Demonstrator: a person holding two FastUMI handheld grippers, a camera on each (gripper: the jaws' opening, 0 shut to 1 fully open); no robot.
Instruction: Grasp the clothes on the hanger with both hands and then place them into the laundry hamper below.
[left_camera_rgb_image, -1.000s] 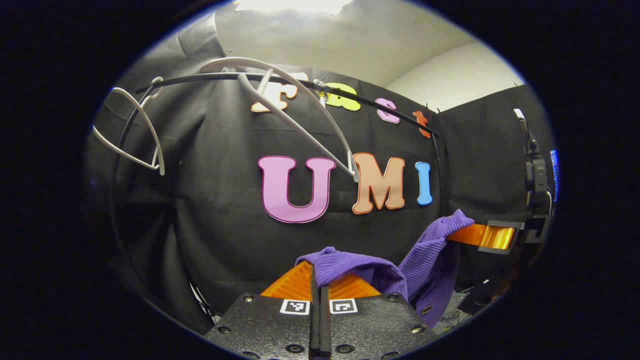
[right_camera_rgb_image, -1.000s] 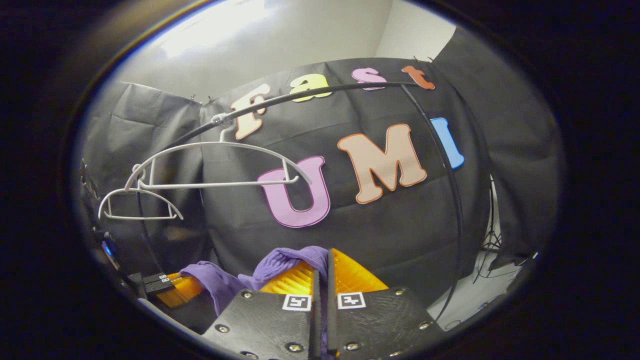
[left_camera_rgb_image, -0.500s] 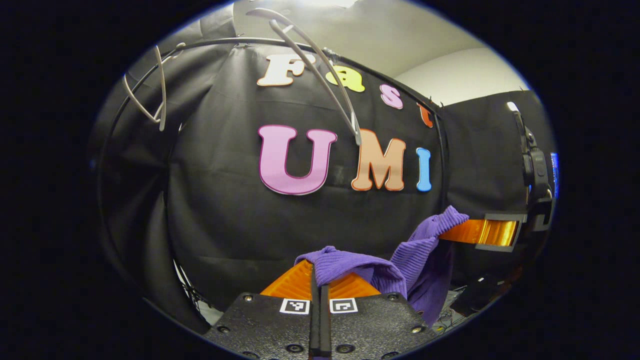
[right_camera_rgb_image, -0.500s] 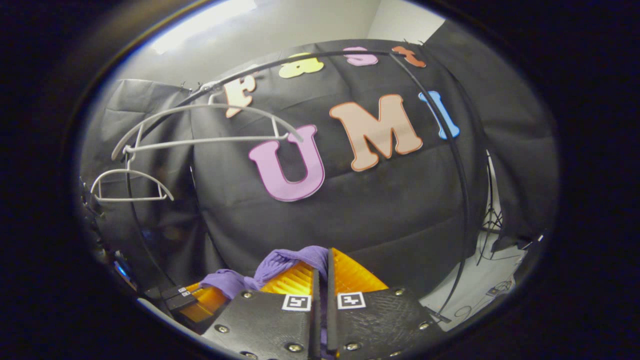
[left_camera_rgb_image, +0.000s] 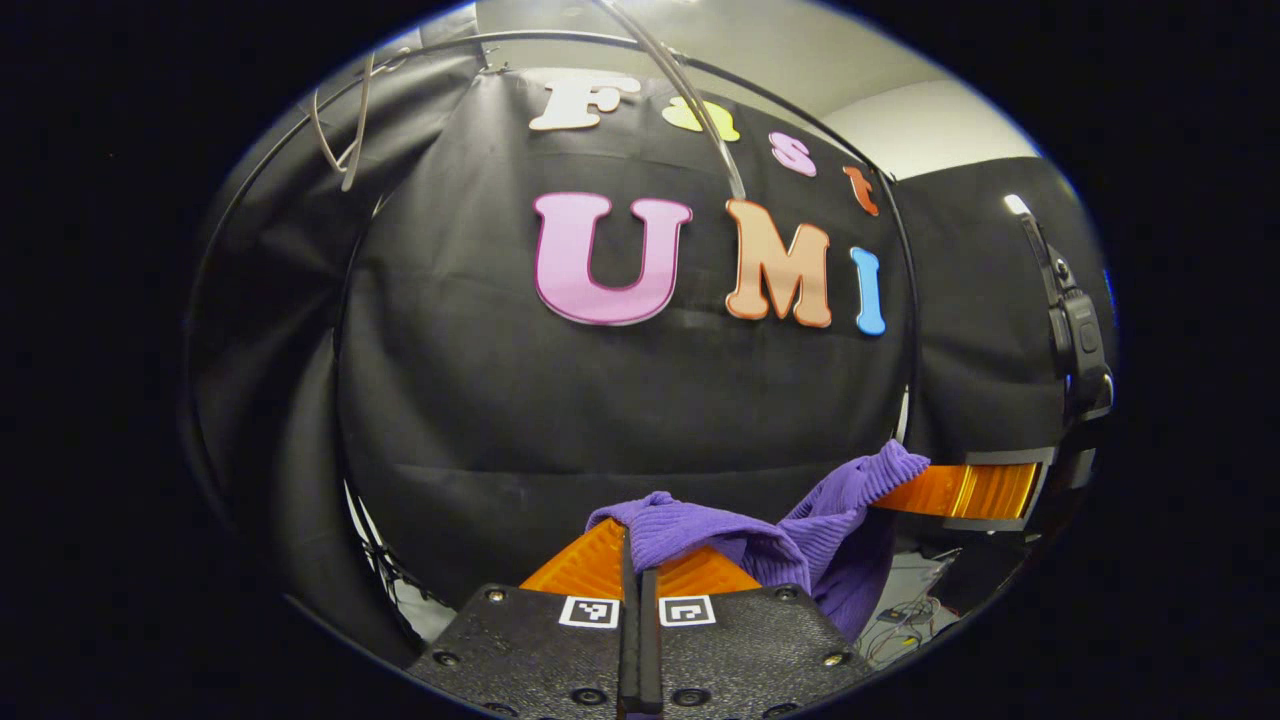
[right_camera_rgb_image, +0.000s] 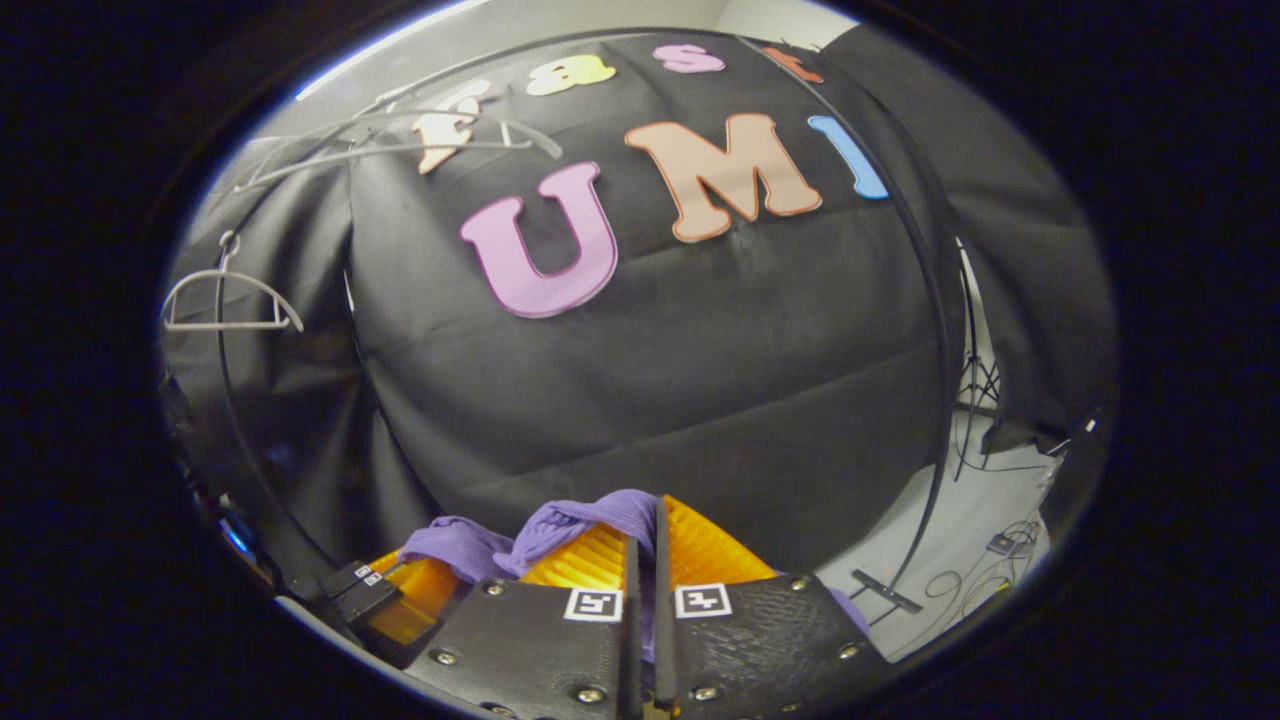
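Both grippers pinch the purple garment (left_camera_rgb_image: 760, 545): the left gripper (left_camera_rgb_image: 640, 560) fingers pressed together on one end, the right gripper (right_camera_rgb_image: 645, 545) at three o'clock clamping the other, cloth slung between them.

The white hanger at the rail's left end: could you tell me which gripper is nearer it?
Left, probably. The hanger hangs up and left of both; the left gripper sits on that side, the right gripper farther right, both shut on the purple garment.

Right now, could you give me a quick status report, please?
Left gripper, right gripper both shut on purple sweater. Sweater off the hangers. Hamper unseen.
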